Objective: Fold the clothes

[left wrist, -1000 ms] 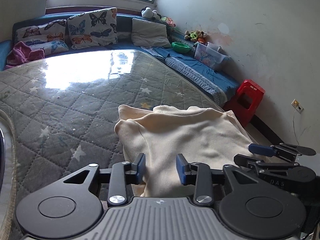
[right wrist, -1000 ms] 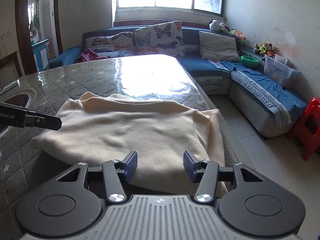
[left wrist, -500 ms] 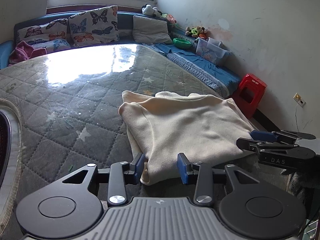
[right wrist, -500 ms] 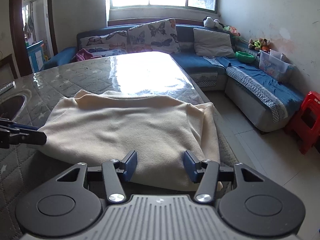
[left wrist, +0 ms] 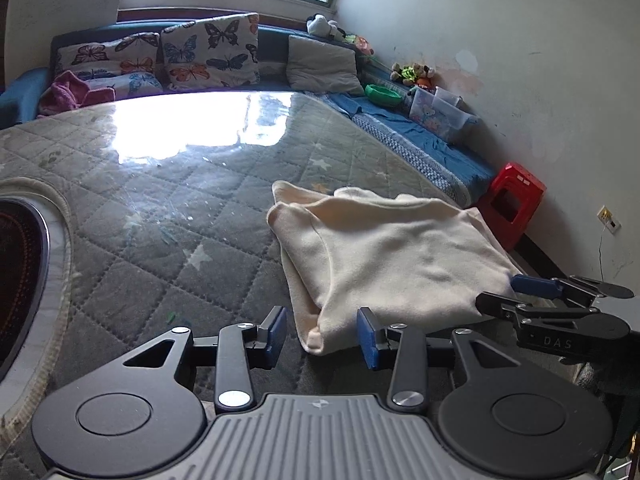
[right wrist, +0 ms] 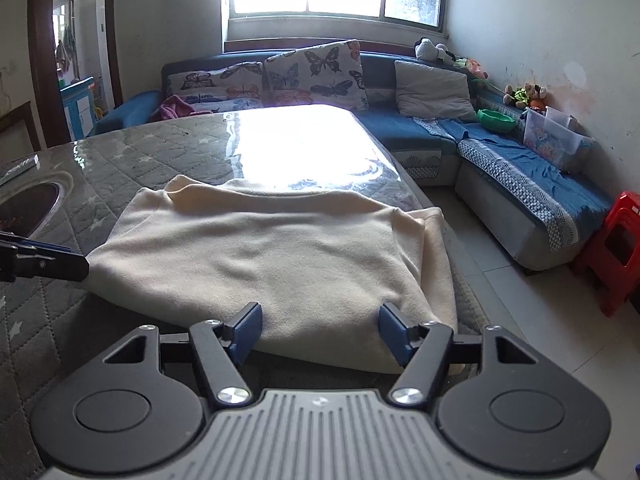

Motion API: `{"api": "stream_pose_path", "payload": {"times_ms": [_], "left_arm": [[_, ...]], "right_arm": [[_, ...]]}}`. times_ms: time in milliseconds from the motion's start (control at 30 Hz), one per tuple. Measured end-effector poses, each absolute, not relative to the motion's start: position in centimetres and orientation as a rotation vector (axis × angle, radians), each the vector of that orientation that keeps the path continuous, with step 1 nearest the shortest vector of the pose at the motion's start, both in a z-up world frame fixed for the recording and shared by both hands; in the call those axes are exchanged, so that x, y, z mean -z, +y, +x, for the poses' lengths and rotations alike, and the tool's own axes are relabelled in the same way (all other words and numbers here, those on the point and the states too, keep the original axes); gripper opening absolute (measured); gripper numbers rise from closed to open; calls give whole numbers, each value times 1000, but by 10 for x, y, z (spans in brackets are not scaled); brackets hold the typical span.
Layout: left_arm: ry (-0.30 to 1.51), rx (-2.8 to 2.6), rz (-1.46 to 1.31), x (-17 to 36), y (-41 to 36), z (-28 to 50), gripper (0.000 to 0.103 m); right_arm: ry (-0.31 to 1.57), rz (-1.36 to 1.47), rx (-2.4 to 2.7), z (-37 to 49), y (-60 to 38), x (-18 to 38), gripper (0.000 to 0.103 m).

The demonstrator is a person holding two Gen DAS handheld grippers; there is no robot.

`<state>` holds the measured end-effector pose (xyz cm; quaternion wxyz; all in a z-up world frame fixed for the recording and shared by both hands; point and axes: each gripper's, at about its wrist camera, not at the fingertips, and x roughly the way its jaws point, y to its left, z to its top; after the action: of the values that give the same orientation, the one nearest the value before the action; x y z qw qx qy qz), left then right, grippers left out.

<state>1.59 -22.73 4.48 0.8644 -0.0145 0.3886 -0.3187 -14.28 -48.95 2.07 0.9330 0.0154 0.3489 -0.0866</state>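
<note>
A cream garment [left wrist: 392, 256] lies folded into a rough rectangle on the quilted grey table top [left wrist: 168, 216], close to the table's right edge. My left gripper [left wrist: 322, 332] is open, its blue pads just short of the garment's near left corner. In the right wrist view the same cream garment [right wrist: 272, 252] fills the middle, and my right gripper [right wrist: 320, 330] is open at its near edge, holding nothing. The right gripper [left wrist: 536, 286] also shows at the right of the left wrist view. The left gripper's tip [right wrist: 48, 264] pokes in at the left of the right wrist view.
A round dark recess [left wrist: 16, 276] with a pale rim is set into the table at the left. A blue sofa [right wrist: 516, 168] with butterfly cushions [right wrist: 316, 76] wraps the far side and right. A red plastic stool [right wrist: 616, 248] stands on the tiled floor by the wall.
Both grippers have drawn back toward me from the garment and stayed open. The garment now lies further ahead in both views and has not changed shape.
</note>
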Motion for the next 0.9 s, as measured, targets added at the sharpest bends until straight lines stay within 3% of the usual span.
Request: {"api": "stream_pose_path", "payload": {"times_ms": [300,400,900], "left_arm": [[843,627,-18,-35,-230,31,42],[830,635,-22,-40,-226,26,42],[769,646,-2,-51,-218,-12,70]], "right_arm": [[712,21,167,-137,-486,-18,69],[702,30,160,-141,-484,-21,76],[664,67,146,-155,-469,-30,94]]}}
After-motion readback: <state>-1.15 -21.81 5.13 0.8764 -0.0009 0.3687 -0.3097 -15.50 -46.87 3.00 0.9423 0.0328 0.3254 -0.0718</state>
